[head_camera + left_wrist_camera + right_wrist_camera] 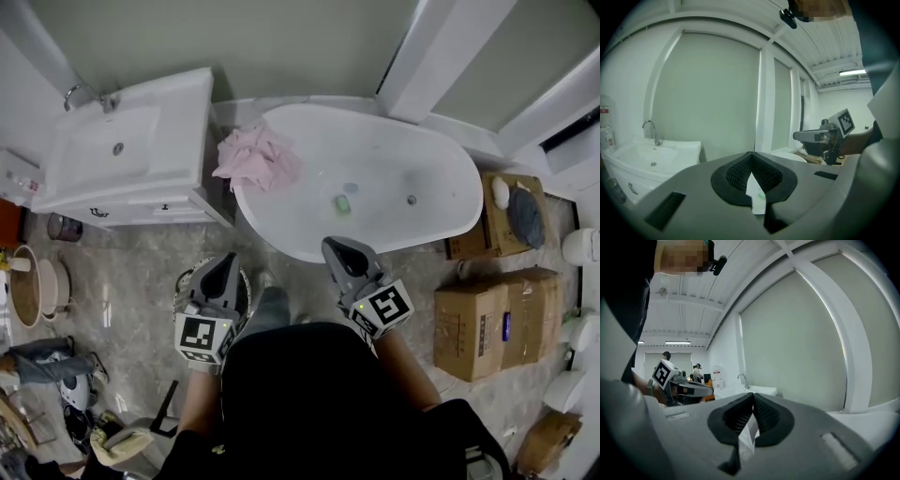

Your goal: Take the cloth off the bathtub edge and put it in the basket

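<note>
Tiled bathroom, white bathtub ahead; the pink cloth lies bunched on its left rim; left gripper and right gripper hang short of it, jaws pressed together, empty; best spread one pair, then pinch a thick fold; the basket is perhaps the round rim under the left gripper.

Setting recorded as a bathroom mock-up built inside a larger work hall. A white freestanding bathtub is seen beside a white washbasin cabinet fitted with a chrome tap. The floor is laid in grey marble-look tile. Cardboard boxes are stacked on that floor near the tub's end. In the right gripper view, an open hall is seen beyond the basin, with a ribbed ceiling and strip lights. People are noted standing far off in it.
</note>
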